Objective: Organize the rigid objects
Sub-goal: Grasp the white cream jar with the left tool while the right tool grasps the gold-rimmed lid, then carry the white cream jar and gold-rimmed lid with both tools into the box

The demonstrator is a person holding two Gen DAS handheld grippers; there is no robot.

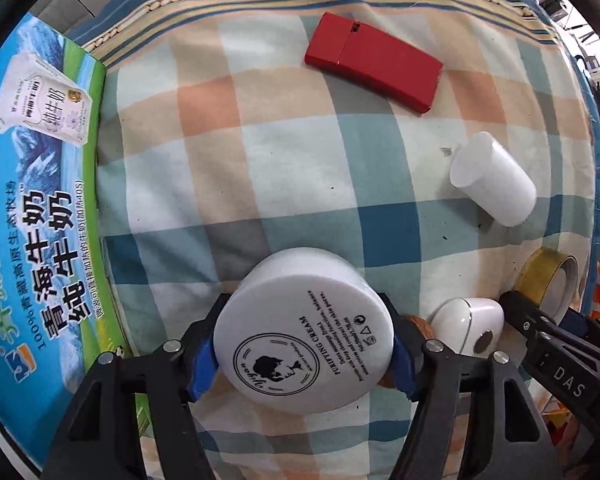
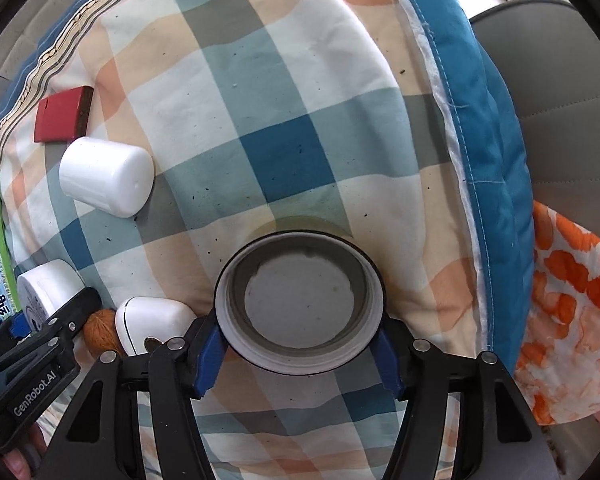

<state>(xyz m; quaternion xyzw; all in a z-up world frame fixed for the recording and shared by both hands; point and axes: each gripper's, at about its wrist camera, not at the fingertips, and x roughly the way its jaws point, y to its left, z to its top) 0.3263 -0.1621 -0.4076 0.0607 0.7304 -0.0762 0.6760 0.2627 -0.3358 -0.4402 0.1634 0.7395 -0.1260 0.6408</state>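
- Two grippers work over a checked quilt point(image 1: 284, 152), and each one has something clamped between its blue pads.
- The left gripper point(image 1: 304, 344) is closed on a white cream jar point(image 1: 304, 332), squeezing it from both sides; the jar's printed flat face, reading "PURIFYING CREAM", is turned toward the left wrist camera.
- The right gripper point(image 2: 300, 336) is closed on a roll of clear tape point(image 2: 300, 300), with the pads pressing its outer rim and the quilt visible through its open core.
- Taking the cream jar as the landmark: a blue and green milk carton box point(image 1: 40, 208) lies well to its left, along the quilt's edge.
- A red flat case point(image 1: 374, 60) lies on the quilt far beyond the jar, toward the quilt's far border.
- A white plastic cup point(image 1: 494, 180) lies on its side beyond the jar and to its right, well apart from it.
- A white mouse-shaped object point(image 1: 468, 320) sits just to the right of the jar, close to the left gripper's right finger.
- An orange-brown ball of yarn point(image 2: 100, 328) shows between the jar and the white mouse-shaped object, touching or nearly touching the latter.
- The tape roll point(image 1: 548, 280) is to the jar's right, past the white mouse-shaped object, near the quilt's blue edge.
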